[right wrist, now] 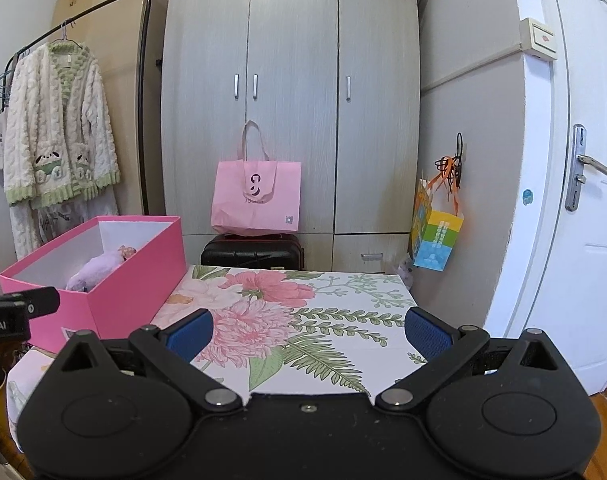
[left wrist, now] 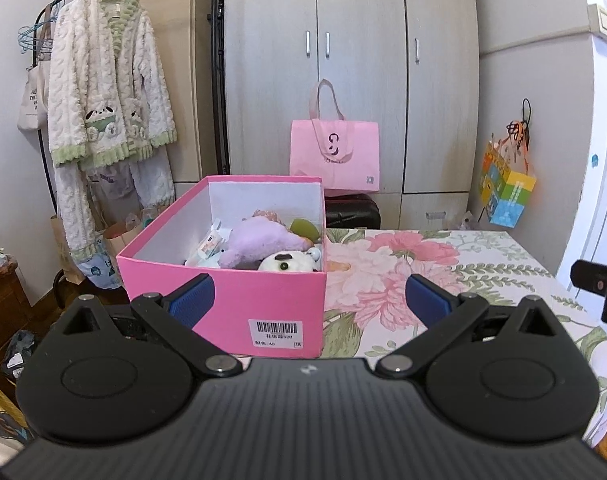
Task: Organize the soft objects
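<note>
Soft toys fill the near right part of a pink box (left wrist: 223, 300) that stands on the left part of the bench (left wrist: 443, 276), which wears a flowered cloth. Inside the box a purple plush toy (left wrist: 259, 240) lies across the middle, a white plush toy (left wrist: 287, 263) with dark patches sits against the near wall, and a green piece (left wrist: 304, 227) shows at the right wall. Some small white packets (left wrist: 209, 248) lie to the left of the purple toy. A barcode label (left wrist: 278, 332) is stuck on the near wall of the box.

The left hand-held gripper (left wrist: 309, 300) hangs just before the box with its blue pads (left wrist: 193, 302) spread wide, nothing between them. The right hand-held gripper (right wrist: 309, 334) is over the bare flowered cloth to the right of the box, and it too is spread wide and empty. From the right wrist view the box stands at the left, with the purple toy showing over its rim.

Beyond the bench stands a grey wardrobe (right wrist: 291, 80). A pink bag (right wrist: 257, 198) rests on a black suitcase (right wrist: 253, 256) before it. At the far left a fluffy white and green robe (left wrist: 107, 80) hangs on a rack. A coloured paper bag (right wrist: 437, 236) hangs from a hook on the right, beside a white door (right wrist: 583, 240).
</note>
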The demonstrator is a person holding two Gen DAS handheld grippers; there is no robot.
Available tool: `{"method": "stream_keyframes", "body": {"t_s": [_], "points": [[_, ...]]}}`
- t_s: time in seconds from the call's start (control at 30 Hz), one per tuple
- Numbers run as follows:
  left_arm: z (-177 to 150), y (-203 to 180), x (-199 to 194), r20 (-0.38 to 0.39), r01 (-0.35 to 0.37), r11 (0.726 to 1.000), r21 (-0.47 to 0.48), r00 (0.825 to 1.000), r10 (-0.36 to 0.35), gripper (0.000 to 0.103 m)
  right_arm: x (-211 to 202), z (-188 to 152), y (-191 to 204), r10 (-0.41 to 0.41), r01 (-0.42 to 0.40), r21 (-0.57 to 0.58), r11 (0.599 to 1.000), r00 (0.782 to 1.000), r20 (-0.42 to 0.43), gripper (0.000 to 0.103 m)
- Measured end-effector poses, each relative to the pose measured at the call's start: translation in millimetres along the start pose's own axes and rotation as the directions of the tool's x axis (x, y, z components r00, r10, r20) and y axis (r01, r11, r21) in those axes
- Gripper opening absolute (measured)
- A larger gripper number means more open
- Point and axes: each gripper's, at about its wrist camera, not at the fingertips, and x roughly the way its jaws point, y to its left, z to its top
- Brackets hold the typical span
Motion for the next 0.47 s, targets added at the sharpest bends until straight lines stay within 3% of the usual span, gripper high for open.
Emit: {"method": "stream_keyframes", "body": {"t_s": [0.47], "points": [[-1.8, 1.0, -3.4, -0.001, -0.034, 0.999, 0.022, 0.999, 0.034, 0.103, 0.0, -2.0, -4.2, -0.011, 0.011, 0.006, 1.000, 1.000, -0.016, 0.103]]}}
